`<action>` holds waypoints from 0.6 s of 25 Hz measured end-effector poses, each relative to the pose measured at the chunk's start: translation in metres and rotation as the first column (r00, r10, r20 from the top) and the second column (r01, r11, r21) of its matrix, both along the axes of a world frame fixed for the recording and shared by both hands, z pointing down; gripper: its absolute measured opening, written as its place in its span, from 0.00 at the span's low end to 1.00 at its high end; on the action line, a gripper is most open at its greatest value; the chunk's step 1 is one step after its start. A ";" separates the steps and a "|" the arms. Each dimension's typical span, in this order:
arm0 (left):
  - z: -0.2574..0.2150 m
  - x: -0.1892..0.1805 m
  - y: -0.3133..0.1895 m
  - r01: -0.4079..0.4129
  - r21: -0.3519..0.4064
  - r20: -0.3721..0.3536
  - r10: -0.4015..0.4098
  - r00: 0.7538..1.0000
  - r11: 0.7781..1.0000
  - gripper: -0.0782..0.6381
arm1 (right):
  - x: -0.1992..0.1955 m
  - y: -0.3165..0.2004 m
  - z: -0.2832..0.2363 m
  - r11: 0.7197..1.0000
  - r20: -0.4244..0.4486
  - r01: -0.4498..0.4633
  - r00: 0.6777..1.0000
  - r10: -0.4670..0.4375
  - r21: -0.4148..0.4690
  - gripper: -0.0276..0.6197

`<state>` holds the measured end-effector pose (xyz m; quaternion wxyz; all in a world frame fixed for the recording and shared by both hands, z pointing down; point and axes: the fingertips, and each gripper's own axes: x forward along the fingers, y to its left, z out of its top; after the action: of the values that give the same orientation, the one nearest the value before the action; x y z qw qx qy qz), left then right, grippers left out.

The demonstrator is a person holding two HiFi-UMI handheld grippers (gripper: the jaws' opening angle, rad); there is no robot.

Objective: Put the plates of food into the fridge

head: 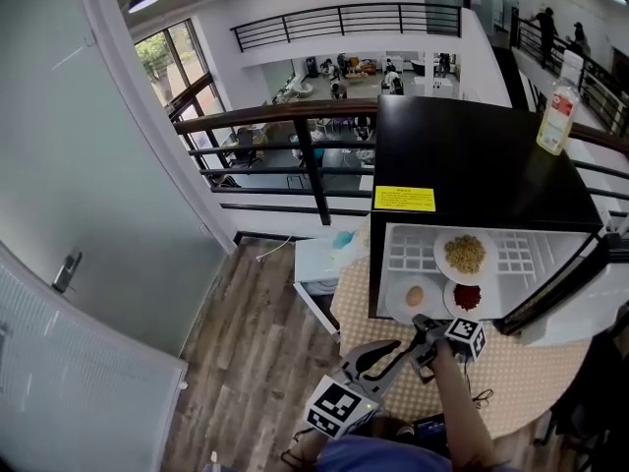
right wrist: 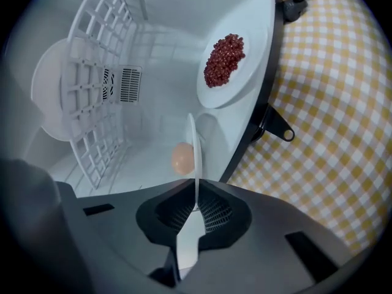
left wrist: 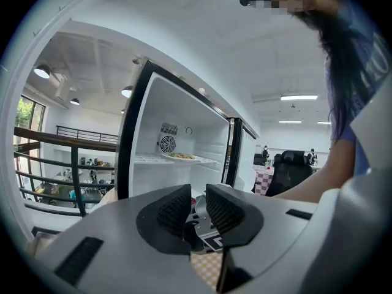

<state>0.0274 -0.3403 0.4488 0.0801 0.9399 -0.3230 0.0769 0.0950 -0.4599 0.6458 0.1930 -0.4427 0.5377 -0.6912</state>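
Right gripper view shows the right hand-held gripper [right wrist: 196,212] clamped on the near rim of the egg plate [right wrist: 194,141], which is seen edge-on. The egg [right wrist: 182,158] lies just past the jaws at 12 o'clock. The plate is low inside the fridge [head: 472,155], with the red bean plate [right wrist: 229,66] beside it at 1 o'clock. The left hand-held gripper [head: 405,348] hangs back at 7 o'clock, jaws slightly apart and empty. The right one is nearer, so any further push likely runs straight toward 12 o'clock.
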 end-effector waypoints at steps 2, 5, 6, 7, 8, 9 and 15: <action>0.002 -0.002 -0.005 -0.018 -0.003 0.000 0.018 1.000 1.000 0.23 | 0.000 -0.008 0.002 1.000 -0.008 -0.028 1.000 0.028 0.004 0.08; 0.003 -0.005 -0.009 -0.044 -0.007 -0.002 0.044 0.999 0.999 0.22 | 0.002 -0.018 0.007 0.997 -0.024 -0.072 0.997 0.072 -0.002 0.08; 0.003 -0.006 -0.011 -0.050 -0.006 -0.002 0.050 0.999 0.999 0.22 | 0.002 -0.022 0.008 0.997 -0.031 -0.083 0.996 0.083 -0.006 0.08; 0.003 -0.007 -0.014 -0.054 -0.005 -0.003 0.054 0.999 0.999 0.22 | 0.002 -0.025 0.010 0.996 -0.036 -0.094 0.995 0.093 -0.009 0.08; 0.003 -0.009 -0.016 -0.058 -0.004 -0.002 0.058 0.998 0.998 0.22 | 0.002 -0.029 0.011 0.995 -0.042 -0.102 0.994 0.101 -0.011 0.08; 0.003 -0.011 -0.019 -0.061 -0.002 -0.002 0.061 0.998 0.998 0.22 | 0.001 -0.033 0.012 0.994 -0.049 -0.108 0.993 0.108 -0.011 0.08; 0.002 -0.026 -0.026 -0.062 0.000 0.003 0.062 0.998 0.998 0.23 | 0.003 -0.048 0.016 0.990 -0.080 -0.141 0.987 0.139 -0.014 0.09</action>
<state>0.0010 -0.3659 0.4510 0.0770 0.9494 -0.2937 0.0805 0.0981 -0.5081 0.6617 0.2153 -0.5081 0.5059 -0.6630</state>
